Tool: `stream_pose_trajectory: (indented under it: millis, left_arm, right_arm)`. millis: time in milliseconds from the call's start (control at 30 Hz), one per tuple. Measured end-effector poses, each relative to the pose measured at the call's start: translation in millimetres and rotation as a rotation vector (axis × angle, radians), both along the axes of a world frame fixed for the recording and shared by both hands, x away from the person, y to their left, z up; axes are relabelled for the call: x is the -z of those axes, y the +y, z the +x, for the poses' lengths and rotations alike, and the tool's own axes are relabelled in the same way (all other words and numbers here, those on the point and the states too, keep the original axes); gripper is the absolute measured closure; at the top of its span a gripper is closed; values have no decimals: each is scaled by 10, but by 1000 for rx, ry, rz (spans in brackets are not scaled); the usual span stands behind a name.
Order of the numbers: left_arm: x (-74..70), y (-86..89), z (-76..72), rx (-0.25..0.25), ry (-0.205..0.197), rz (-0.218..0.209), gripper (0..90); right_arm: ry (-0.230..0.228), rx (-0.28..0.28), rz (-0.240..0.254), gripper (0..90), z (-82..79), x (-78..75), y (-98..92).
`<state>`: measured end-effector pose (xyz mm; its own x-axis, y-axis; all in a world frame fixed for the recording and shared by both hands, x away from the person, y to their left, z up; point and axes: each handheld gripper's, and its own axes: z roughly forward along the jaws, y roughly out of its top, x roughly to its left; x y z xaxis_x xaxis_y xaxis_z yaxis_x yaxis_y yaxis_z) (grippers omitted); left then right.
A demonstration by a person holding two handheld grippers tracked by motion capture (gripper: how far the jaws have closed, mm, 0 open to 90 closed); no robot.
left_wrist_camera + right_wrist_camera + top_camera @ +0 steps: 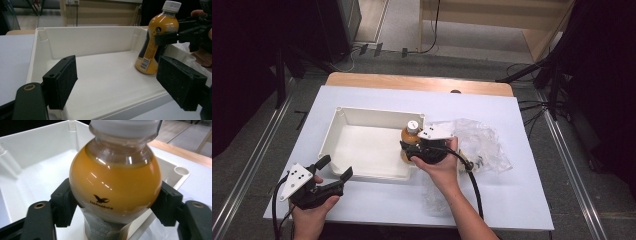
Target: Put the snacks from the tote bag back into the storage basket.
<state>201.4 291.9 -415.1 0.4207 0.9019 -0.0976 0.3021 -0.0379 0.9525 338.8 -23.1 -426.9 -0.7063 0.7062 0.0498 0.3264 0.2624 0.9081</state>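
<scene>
The clear plastic bottle of orange drink with a white cap (115, 187) stands upright in the white plastic tray (82, 42), between the right gripper (113, 202) pads, seemingly touching its smooth, stiff, fairly heavy shoulder; the labelled waist should slip less. Left gripper (117, 82) gapes empty

High view: above near table edge, facing forward-down on white bin (343, 131). Left gripper view: low at bin's near rim, looking across interior. Right gripper view: close against bottle (115, 182). All share bin, bottle.
</scene>
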Motion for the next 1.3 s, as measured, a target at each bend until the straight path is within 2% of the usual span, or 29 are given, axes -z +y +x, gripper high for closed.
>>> stream_pose_trajectory:
  millis: [133, 333, 500, 567, 633, 733, 967, 1300]
  left_arm:
    - [-5, -5, 11, 3, -2, -2, 176]
    - [-10, -23, 33, 9, -5, -5, 176]
    - [-9, -41, 52, 16, -5, -7, 176]
    - [-9, -49, 58, 19, -3, -6, 176]
    - [-7, -61, 63, 22, -3, -4, 176]
    - [-2, -75, 72, 27, 1, -2, 176]
    - [-5, -110, 94, 35, -1, -1, 176]
    - [-5, -145, 128, 48, 0, -2, 177]
  right_arm:
    - [-22, -7, -13, 301, -48, -20, 3]
    - [-36, -15, 12, 295, -96, -70, -25]
    - [-50, -26, 51, 292, -137, -132, -59]
    - [-53, -49, 99, 297, -152, -171, -101]
    - [-65, -33, 126, 308, -167, -222, -145]
    - [-72, -21, 140, 300, -169, -253, -221]
    - [-74, 8, 157, 301, -168, -256, -365]
    - [-71, 42, 155, 302, -166, -231, -491]
